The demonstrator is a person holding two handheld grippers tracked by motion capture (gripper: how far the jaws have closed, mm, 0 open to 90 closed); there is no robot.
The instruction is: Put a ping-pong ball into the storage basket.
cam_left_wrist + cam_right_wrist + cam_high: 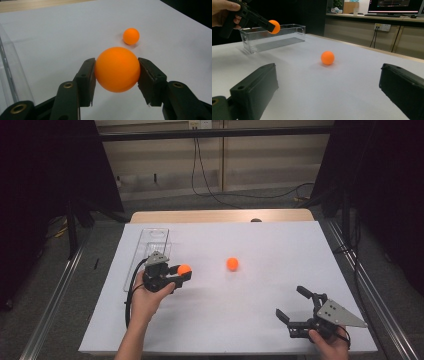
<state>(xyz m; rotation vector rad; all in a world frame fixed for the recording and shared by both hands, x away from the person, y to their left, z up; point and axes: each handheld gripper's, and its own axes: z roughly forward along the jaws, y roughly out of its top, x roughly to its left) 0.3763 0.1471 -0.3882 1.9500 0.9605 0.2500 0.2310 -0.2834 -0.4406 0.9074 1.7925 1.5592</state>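
Two smooth orange balls | left claw point(117, 75) pinching one ball point(117, 69) | right claw point(324, 92) spread

Orange ball point(117, 69) clamped, off table

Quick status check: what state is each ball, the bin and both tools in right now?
Held ball: clamped in the left tool, lifted off the table.
Loose ball: resting on the white table, untouched.
Clear bin: upright, nothing seen inside.
Left tool: shut on the held ball.
Right tool: open, jaws wide, nothing between them.
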